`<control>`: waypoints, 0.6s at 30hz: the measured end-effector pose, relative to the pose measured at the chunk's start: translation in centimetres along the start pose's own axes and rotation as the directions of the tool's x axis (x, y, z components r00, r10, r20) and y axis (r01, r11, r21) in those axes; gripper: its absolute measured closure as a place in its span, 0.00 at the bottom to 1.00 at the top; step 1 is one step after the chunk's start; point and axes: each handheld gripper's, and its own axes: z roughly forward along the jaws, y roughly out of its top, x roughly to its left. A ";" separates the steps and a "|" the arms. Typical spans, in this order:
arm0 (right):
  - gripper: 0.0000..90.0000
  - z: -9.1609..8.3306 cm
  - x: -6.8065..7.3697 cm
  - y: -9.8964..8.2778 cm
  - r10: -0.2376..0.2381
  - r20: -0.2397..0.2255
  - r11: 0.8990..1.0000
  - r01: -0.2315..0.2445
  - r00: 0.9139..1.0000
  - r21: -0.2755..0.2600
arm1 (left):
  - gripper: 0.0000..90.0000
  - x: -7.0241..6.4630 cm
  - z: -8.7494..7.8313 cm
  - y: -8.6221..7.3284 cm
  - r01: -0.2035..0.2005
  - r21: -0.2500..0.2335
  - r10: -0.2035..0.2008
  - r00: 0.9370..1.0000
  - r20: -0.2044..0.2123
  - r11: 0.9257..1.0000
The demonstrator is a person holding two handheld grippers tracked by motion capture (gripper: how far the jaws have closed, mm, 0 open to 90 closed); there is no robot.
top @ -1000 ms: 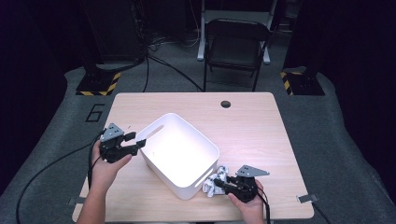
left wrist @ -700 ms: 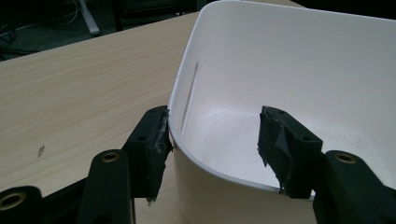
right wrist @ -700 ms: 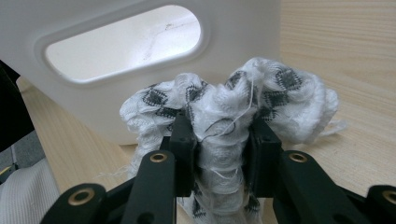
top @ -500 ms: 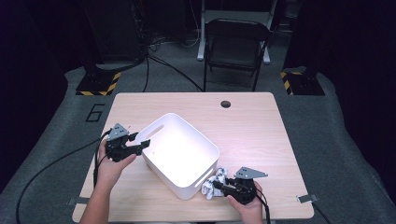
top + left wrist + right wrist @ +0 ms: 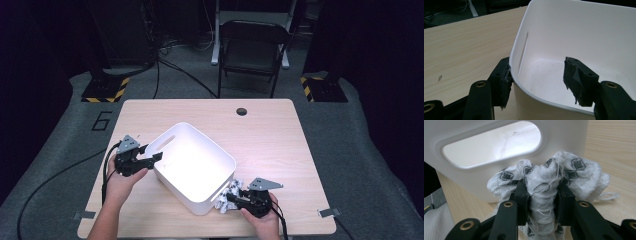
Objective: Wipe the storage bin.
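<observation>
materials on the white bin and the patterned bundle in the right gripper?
White bin: looks like moulded plastic, smooth with a slight sheen, thin wall, rounded corners and cut-out handle slots. Patterned bundle: soft knitted or woven fabric, probably yarn, white with dark diamond motifs, fuzzy loose threads, bunching where the right gripper pinches it.

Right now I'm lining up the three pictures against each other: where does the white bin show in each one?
High view: the white bin sits mid-table, between the two grippers.
Left gripper view: upper right, its rim between the open jaws.
Right gripper view: across the top, behind the patterned cloth.
Shared landmark: the bin's handle slot.
</observation>
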 end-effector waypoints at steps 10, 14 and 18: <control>0.75 0.1 -0.4 0.2 -0.006 0.011 1.000 0.006 1.000 0.003 | 0.40 -0.8 -0.2 -0.2 -0.008 0.002 0.008 1.000 -0.029 1.000; 0.75 -0.1 -0.2 0.4 -0.001 0.010 1.000 0.001 1.000 -0.012 | 0.40 -0.9 -0.2 -0.3 0.006 -0.012 -0.007 0.999 -0.036 1.000; 0.75 -0.8 0.1 0.9 -0.016 -0.005 0.999 0.015 1.000 -0.043 | 0.40 -1.1 -0.1 -0.4 0.015 -0.014 -0.016 0.999 -0.051 1.000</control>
